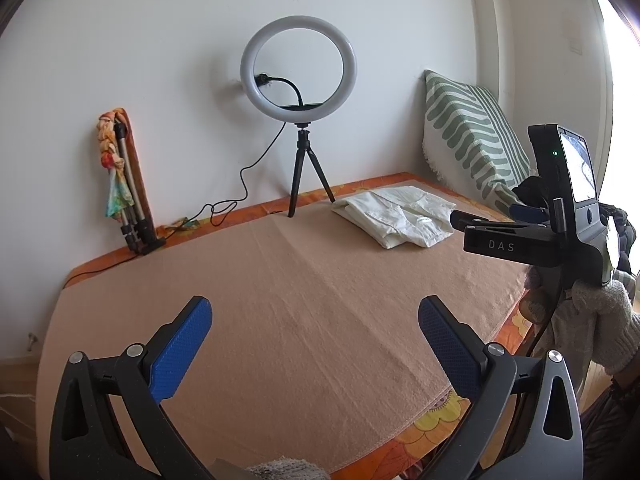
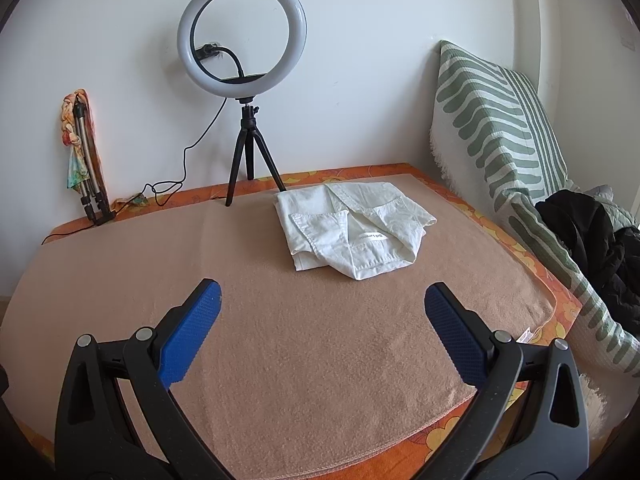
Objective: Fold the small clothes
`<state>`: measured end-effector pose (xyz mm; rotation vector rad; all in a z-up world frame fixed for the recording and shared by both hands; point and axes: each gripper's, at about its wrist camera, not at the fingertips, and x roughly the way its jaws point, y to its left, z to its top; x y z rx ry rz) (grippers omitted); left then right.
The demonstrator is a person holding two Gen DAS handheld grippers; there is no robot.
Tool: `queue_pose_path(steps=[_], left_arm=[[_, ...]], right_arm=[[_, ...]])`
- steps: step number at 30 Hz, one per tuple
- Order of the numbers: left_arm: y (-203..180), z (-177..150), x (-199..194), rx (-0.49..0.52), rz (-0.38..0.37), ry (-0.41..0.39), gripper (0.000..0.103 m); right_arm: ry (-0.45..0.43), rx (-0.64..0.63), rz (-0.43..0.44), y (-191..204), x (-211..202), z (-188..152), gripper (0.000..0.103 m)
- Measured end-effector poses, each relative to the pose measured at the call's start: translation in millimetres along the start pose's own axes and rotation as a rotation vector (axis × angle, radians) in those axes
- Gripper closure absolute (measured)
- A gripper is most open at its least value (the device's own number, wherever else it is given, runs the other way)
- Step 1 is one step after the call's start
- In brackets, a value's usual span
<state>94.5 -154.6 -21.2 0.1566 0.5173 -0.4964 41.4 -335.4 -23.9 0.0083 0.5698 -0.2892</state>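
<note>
Fabric first: the white shirt point(image 2: 352, 228) lies already folded into a compact bundle on the peach blanket point(image 2: 300, 340) that covers the table, and we take that shirt as our landmark. It sits toward the far side of the blanket, just in front and to the right of the tripod legs of the ring light point(image 2: 242, 28), with its collar and label turned up. We judge it was parked there on purpose, out of the open middle of the blanket, so the near area stays free for spreading the next piece.

Our right tongs point(image 2: 322, 304) hover above the blanket on the near side of the shirt, well apart from it, fingers spread wide and holding nothing. Our left tongs point(image 1: 314, 316) hang likewise, spread wide and empty, further to the near left of the shirt. Seen from the left wrist, the right tongs point(image 1: 480, 220) float just to the right of the shirt, at about its height. Both pairs stand apart, we think, because one garment is finished and nothing new is taken up yet.

To the right of the shirt, past the blanket's edge, a green striped pillow point(image 2: 496, 128) leans on the wall, and a dark garment point(image 2: 592, 240) lies heaped against its lower end. We judge that heap to be the likely supply of clothes to fold, though we cannot tell what it holds. Far to the left of the shirt, a folded tripod point(image 2: 86, 164) wrapped in coloured cloth leans against the wall, out of the way.
</note>
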Motion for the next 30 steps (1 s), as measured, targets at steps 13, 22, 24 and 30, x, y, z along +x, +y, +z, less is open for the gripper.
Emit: queue_pose_path(steps=[13,22,24,30], left_arm=[[1.2,-2.4,2.7,-0.004,0.014,0.015,0.000],[-1.2,-5.1,3.6,-0.006,0.015,0.030,0.000],[-1.3,-5.2,3.3,-0.003,0.019,0.027,0.000],[1.2,-4.9,3.2,-0.018,0.012,0.031,0.000]], right_arm=[[0.001,-0.001,0.005,1.2,-0.2,-0.6,0.000],[0.005,-0.004,0.009,3.1,0.4,-1.8,0.000],[0.005,-0.005,0.009,2.9,1.0,-1.5,0.000],[0.005,-0.007,0.011,3.2,2.2,-1.4,0.000]])
